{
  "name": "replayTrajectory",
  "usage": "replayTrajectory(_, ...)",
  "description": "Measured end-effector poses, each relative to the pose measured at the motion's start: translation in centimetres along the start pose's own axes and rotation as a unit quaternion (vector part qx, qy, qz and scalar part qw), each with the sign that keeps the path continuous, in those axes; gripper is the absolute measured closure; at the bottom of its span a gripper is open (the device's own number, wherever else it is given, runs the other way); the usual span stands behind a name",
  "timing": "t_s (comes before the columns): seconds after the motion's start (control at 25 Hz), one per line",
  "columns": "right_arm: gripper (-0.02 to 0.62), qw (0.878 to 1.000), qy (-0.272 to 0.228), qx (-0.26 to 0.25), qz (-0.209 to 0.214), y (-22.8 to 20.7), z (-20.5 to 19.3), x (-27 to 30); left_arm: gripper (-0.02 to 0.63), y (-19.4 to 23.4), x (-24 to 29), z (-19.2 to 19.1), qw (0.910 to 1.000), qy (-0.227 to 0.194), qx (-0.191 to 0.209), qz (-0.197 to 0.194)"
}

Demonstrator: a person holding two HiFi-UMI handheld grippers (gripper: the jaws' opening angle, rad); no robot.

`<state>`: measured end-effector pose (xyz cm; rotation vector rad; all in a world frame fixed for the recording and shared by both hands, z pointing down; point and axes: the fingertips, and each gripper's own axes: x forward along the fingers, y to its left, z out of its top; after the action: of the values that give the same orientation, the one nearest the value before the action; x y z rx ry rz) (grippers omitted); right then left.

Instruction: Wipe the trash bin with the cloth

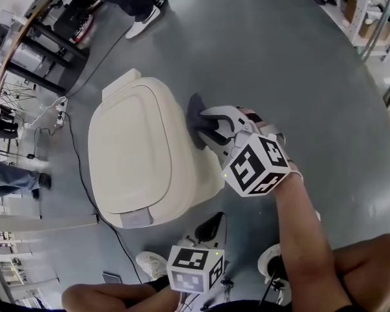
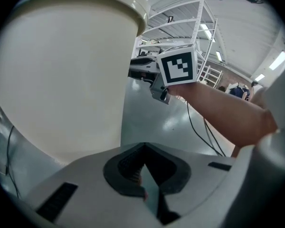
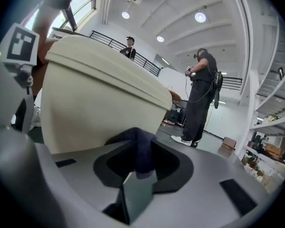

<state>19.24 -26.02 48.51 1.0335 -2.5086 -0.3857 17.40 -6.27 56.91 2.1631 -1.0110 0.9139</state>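
Observation:
The cream trash bin [image 1: 140, 151] stands on the grey floor with its lid down. My right gripper [image 1: 203, 127] is shut on a dark blue cloth [image 1: 196, 112] and presses it against the bin's right side wall. In the right gripper view the cloth [image 3: 140, 148] bunches between the jaws, with the trash bin [image 3: 95, 99] just beyond. My left gripper [image 1: 211, 228] hovers low by the bin's near corner, shut and holding nothing. The left gripper [image 2: 142, 167] looks along the trash bin's wall [image 2: 61, 75] toward the right gripper's marker cube [image 2: 178, 66].
Cables [image 1: 75, 168] run over the floor left of the bin. A person's shoe [image 1: 145, 19] and a table with gear [image 1: 45, 38] are at the back left. Shelving [image 1: 370, 12] stands at the back right. A standing person [image 3: 202, 94] is beyond the bin.

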Motion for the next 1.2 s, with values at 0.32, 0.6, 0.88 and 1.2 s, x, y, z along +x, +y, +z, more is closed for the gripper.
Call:
replayTrajectory(0.32,0.503,0.999,0.036,0.039,0.009,2.0,-5.0,2.0,0.606,0.7,1.3,-2.2,0.9993,0.035,-0.010,0.000)
replayTrajectory(0.6,0.503,0.994,0.052,0.096,0.018,3.6,-9.2,3.5,0.606,0.5,2.0,-3.1,0.9985,0.053,-0.016,-0.006)
replayTrajectory(0.88,0.503,0.988,0.077,0.133,0.019,4.8,-12.6,5.0,0.606,0.6,2.7,-3.1,0.9980,0.060,-0.013,-0.015)
replayTrajectory(1.2,0.503,0.978,0.108,0.172,0.043,6.4,-16.4,6.1,0.606,2.5,3.1,-3.1,0.9976,0.065,-0.023,0.004)
